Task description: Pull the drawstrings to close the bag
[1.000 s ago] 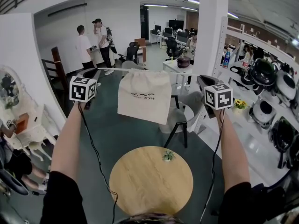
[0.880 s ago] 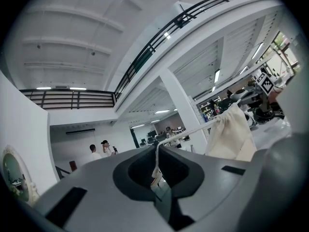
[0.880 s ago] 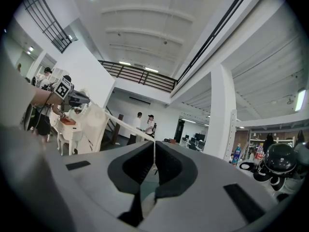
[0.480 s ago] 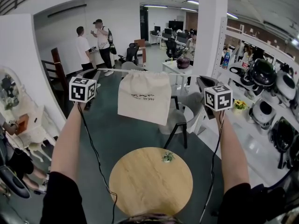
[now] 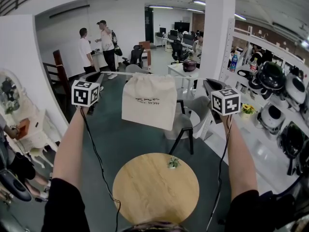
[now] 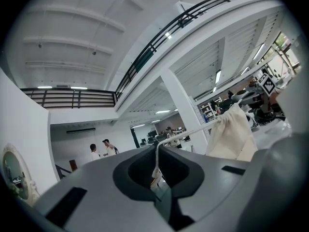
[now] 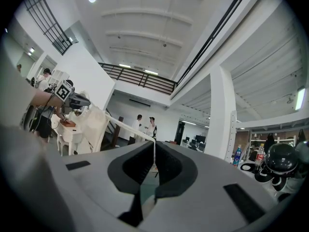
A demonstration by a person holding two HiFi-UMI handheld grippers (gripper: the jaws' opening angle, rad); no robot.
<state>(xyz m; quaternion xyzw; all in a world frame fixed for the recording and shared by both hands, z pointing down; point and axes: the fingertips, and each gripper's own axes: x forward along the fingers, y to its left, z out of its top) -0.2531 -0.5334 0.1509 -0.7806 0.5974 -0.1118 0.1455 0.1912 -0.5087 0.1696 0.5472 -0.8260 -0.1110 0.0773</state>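
Observation:
A cream cloth bag [image 5: 148, 100] with dark print hangs in the air between my two grippers, its mouth gathered along a taut white drawstring [image 5: 116, 72]. My left gripper [image 5: 94, 77] is shut on the string's left end and my right gripper [image 5: 210, 84] is shut on its right end. In the left gripper view the drawstring [image 6: 186, 133] runs from the shut jaws of the left gripper [image 6: 157, 170] to the bag [image 6: 234, 134]. In the right gripper view the drawstring [image 7: 130, 128] leads from the right gripper [image 7: 154, 164] out to the bag [image 7: 94, 124].
A round wooden table [image 5: 155, 187] with a small plant [image 5: 173, 162] stands below the bag. A grey chair [image 5: 186, 120] sits behind it. A white pillar [image 5: 219, 33] and shelves of helmets [image 5: 275, 81] are on the right. Two people [image 5: 96, 42] stand far back.

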